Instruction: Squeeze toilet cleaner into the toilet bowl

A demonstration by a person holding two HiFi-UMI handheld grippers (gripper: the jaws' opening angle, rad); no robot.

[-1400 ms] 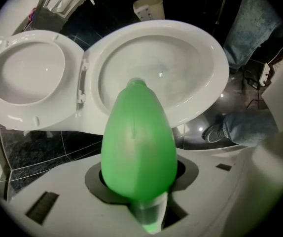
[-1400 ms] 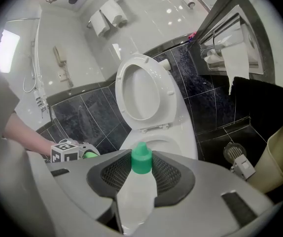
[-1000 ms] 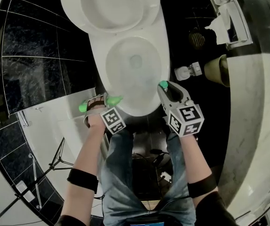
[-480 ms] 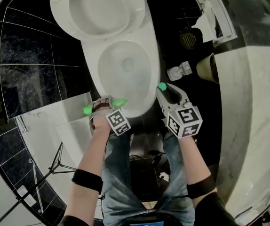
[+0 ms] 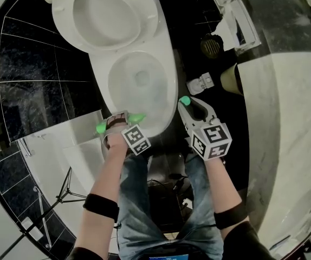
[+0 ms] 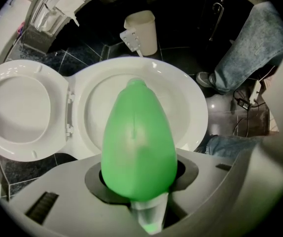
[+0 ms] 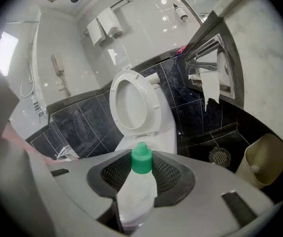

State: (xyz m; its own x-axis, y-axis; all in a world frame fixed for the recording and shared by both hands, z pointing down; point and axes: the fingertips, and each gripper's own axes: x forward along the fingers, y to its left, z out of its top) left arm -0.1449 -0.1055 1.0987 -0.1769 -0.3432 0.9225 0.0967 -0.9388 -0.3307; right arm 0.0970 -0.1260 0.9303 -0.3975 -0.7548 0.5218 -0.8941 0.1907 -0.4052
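Note:
The white toilet stands with its lid (image 5: 104, 15) up and its bowl (image 5: 169, 77) uncovered. My right gripper (image 5: 190, 106) is shut on a white bottle with a green cap (image 5: 185, 99). The cap points forward, just off the bowl's right front rim. In the right gripper view the bottle (image 7: 137, 194) lies between the dark mesh pads, its cap (image 7: 141, 161) aimed at the toilet (image 7: 131, 102). My left gripper (image 5: 117, 123) hangs over the bowl's front left rim, shut on a green teardrop-shaped thing (image 6: 137, 142) whose ends (image 5: 137, 117) stick out either side. The bowl (image 6: 191, 98) lies behind it.
A cream bin (image 5: 231, 79) and a small white holder (image 5: 201, 83) stand on the dark floor right of the toilet, near a floor drain (image 5: 211, 45). A marble wall (image 5: 291, 123) with a tissue recess (image 5: 237, 20) runs along the right. A tripod (image 5: 63, 186) stands lower left. The person's legs (image 5: 144, 199) are below.
In the head view the toilet has slid left and up. The left gripper now sits closer to the bowl's front rim. The bottle's cap has drawn slightly off the right rim. Both grips are unchanged.

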